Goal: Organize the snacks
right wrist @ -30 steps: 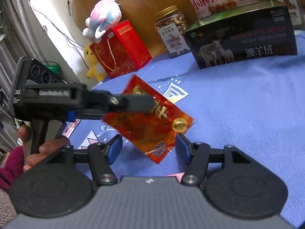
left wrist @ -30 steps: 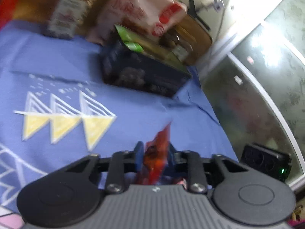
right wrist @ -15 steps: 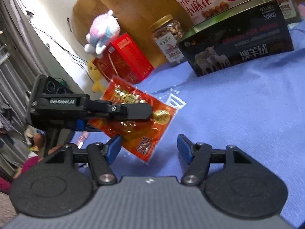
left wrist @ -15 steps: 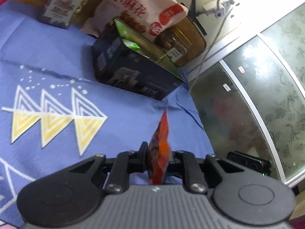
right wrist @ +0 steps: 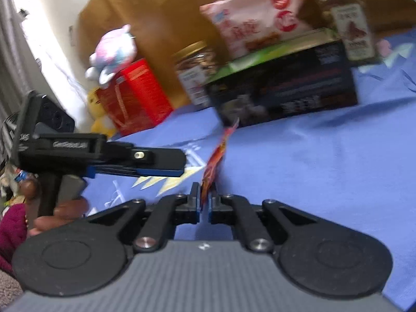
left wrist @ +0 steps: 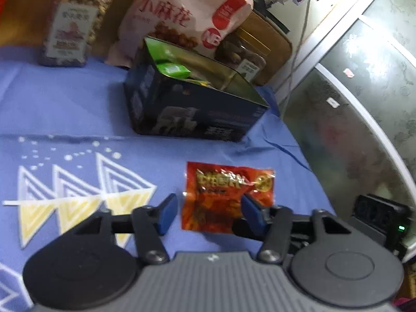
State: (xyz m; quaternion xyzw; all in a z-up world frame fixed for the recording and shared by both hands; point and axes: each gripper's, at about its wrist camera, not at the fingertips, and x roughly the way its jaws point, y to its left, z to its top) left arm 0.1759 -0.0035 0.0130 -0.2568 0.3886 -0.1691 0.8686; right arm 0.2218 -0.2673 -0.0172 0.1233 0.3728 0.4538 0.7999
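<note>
A red snack packet hangs above the blue cloth. In the left wrist view it faces me flat, between the blue pads of my left gripper. Those jaws are opening and neither pad presses on it. In the right wrist view the packet stands edge-on, and my right gripper is shut on its lower edge. The left gripper reaches in from the left there, its tip just short of the packet. Behind stands an open dark tin box with green packets inside.
Along the back stand a nut jar, a pink snack bag and a second jar. A red box and plush toys are at the far left. A glass door borders the table's right side. A hand holds the left gripper's handle.
My right gripper has closed on the red packet. My left gripper, shut on it before, has opened and let go. The packet now faces the left camera flat instead of edge-on.
</note>
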